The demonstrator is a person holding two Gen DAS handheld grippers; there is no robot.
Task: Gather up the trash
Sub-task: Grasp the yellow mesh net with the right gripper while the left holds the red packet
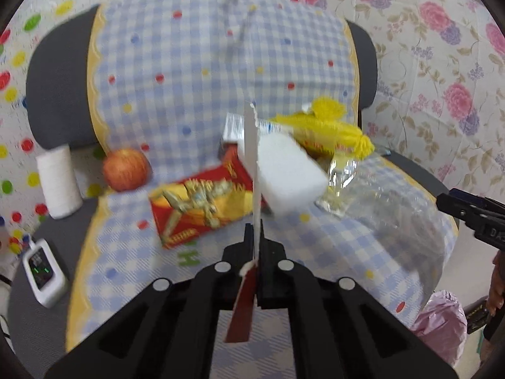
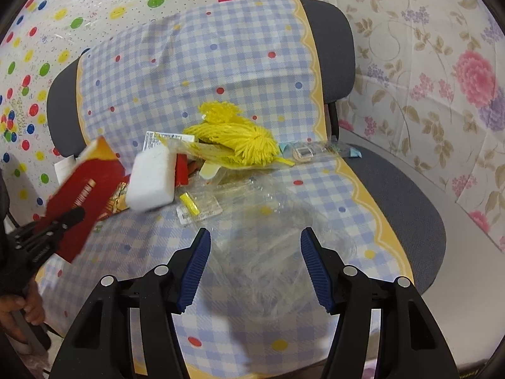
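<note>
Edge-on, the red card (image 1: 252, 170) stands pinched in the closed left hand-held gripper (image 1: 254, 240) — right hand-held gripper (image 2: 255, 240) gaping, empty.

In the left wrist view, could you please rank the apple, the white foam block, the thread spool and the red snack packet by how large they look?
1. Red snack packet
2. White foam block
3. Thread spool and apple: too alike to rank; the spool is taller, the apple wider.
</note>
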